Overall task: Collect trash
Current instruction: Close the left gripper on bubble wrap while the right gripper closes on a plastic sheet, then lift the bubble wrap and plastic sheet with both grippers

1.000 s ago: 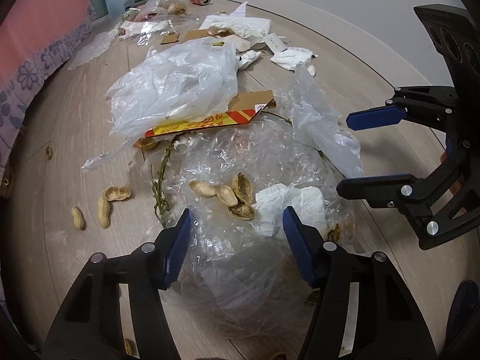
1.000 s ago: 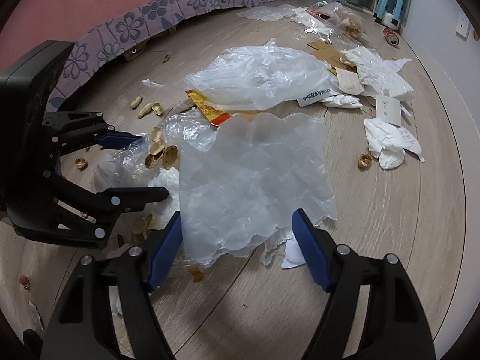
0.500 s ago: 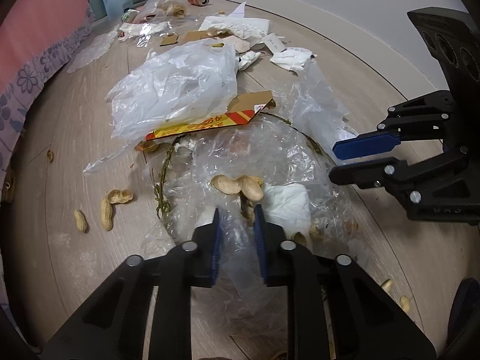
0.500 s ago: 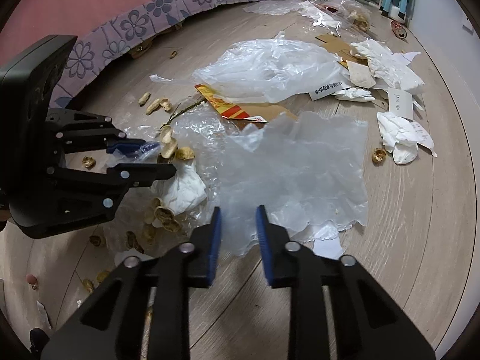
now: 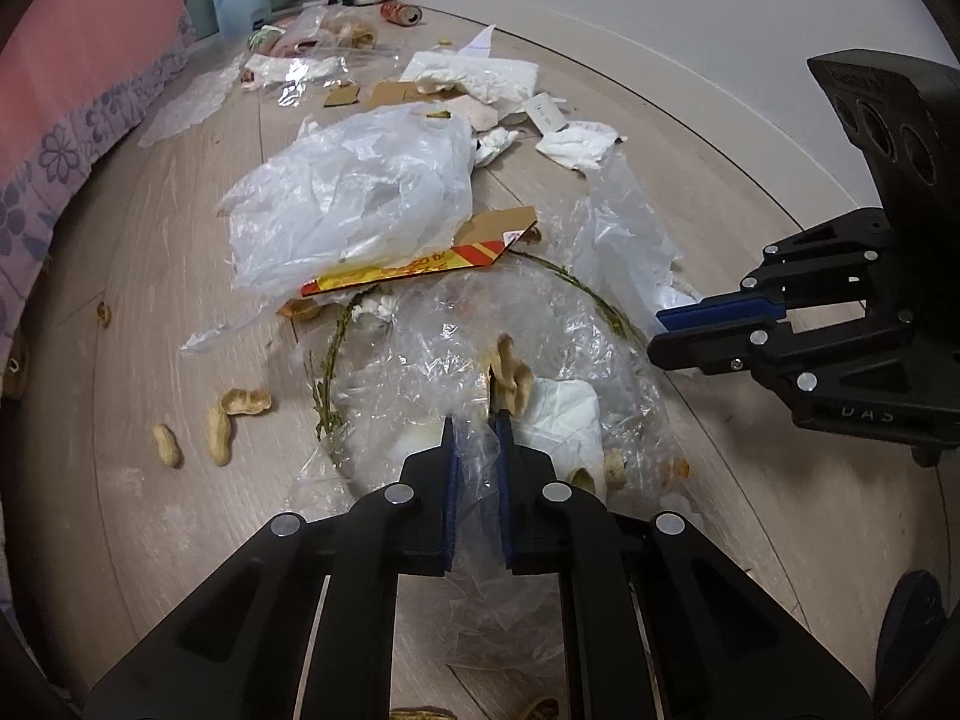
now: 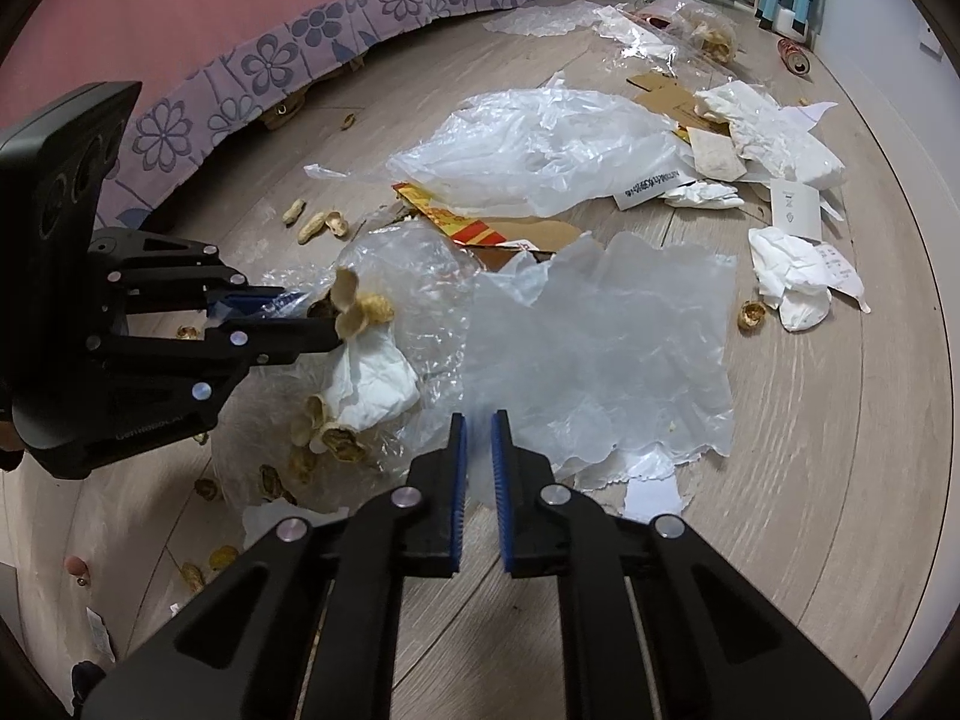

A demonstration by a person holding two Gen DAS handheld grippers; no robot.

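A crinkled clear plastic bag (image 5: 456, 348) lies on the wood floor, holding peanut shells (image 5: 510, 375) and a white tissue (image 5: 561, 420). My left gripper (image 5: 477, 420) is shut on the bag's near edge and lifts it; it also shows in the right wrist view (image 6: 324, 324). My right gripper (image 6: 477, 420) is shut on the other side, on a frosted plastic sheet (image 6: 606, 360) that stands up off the floor; it also shows in the left wrist view (image 5: 660, 336).
A big white plastic bag (image 5: 354, 204) lies over red-and-yellow cardboard (image 5: 414, 267). Loose peanuts (image 5: 222, 426) lie at the left. Tissues (image 6: 792, 276), paper, cardboard and a can (image 5: 401, 13) lie farther off. A pink bed skirt (image 6: 288, 60) borders the floor.
Both grippers went from wide open to shut on the plastic. The bag's edges have risen off the floor, and the shells and tissue have shifted inside it.
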